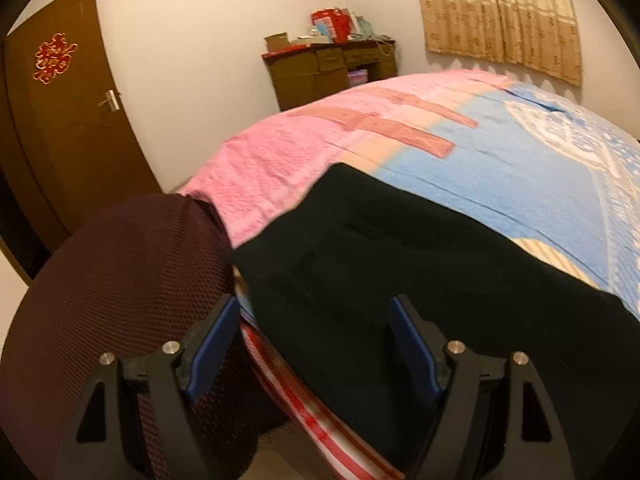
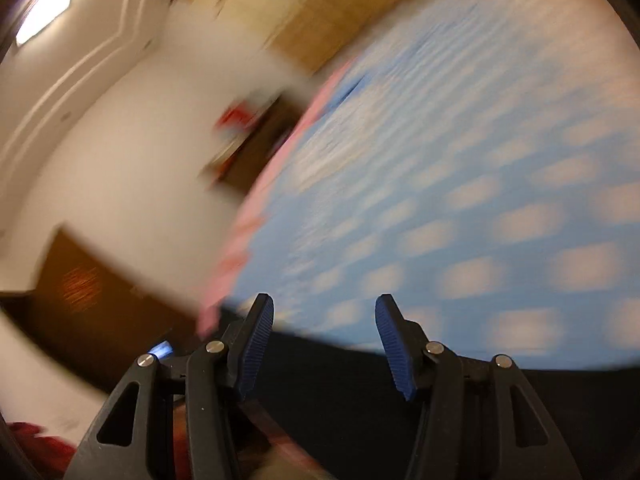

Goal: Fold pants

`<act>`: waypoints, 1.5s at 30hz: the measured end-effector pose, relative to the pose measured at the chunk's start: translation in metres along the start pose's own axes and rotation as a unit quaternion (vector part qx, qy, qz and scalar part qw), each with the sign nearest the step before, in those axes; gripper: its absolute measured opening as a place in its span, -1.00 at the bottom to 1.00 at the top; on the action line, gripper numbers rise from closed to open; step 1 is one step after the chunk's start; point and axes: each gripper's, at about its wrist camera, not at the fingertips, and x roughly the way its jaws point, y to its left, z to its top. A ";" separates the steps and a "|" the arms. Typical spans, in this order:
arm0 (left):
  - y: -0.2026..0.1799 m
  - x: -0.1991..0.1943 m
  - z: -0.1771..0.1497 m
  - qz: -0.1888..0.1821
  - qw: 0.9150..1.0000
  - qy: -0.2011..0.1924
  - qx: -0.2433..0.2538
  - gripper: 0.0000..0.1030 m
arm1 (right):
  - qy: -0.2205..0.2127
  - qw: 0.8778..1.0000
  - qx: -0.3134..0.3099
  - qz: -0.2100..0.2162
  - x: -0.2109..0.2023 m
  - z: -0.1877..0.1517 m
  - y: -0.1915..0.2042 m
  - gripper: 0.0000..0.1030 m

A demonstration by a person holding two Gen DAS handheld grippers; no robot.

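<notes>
Black pants (image 1: 400, 248) flat on bed (image 1: 520, 152), running rightward; left tool (image 1: 312, 320) nearest, spread, empty; right tool (image 2: 324, 320) likewise spread.

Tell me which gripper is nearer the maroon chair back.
Left. The left gripper hangs open right beside the maroon chair back, over the black pants. The right gripper, also open, shows no chair.

White walls, brown door (image 1: 68, 120), wooden desk (image 1: 332, 72), beige curtain (image 1: 500, 16).
</notes>
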 end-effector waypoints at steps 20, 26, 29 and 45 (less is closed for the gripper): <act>-0.007 0.027 -0.012 0.017 0.999 0.050 0.008 0.55 | 0.275 0.951 0.059 0.125 0.257 -0.022 0.056 0.07; -0.010 0.030 -0.013 0.022 0.998 0.048 0.016 0.55 | 0.304 0.945 0.035 0.118 0.257 -0.042 0.069 0.08; -0.010 0.030 -0.013 0.021 0.998 0.049 0.016 0.55 | 0.303 0.947 0.026 0.101 0.267 -0.040 0.072 0.09; -0.011 0.033 -0.011 0.018 0.998 0.052 0.018 0.55 | 0.354 0.913 0.110 0.168 0.354 -0.012 0.093 0.30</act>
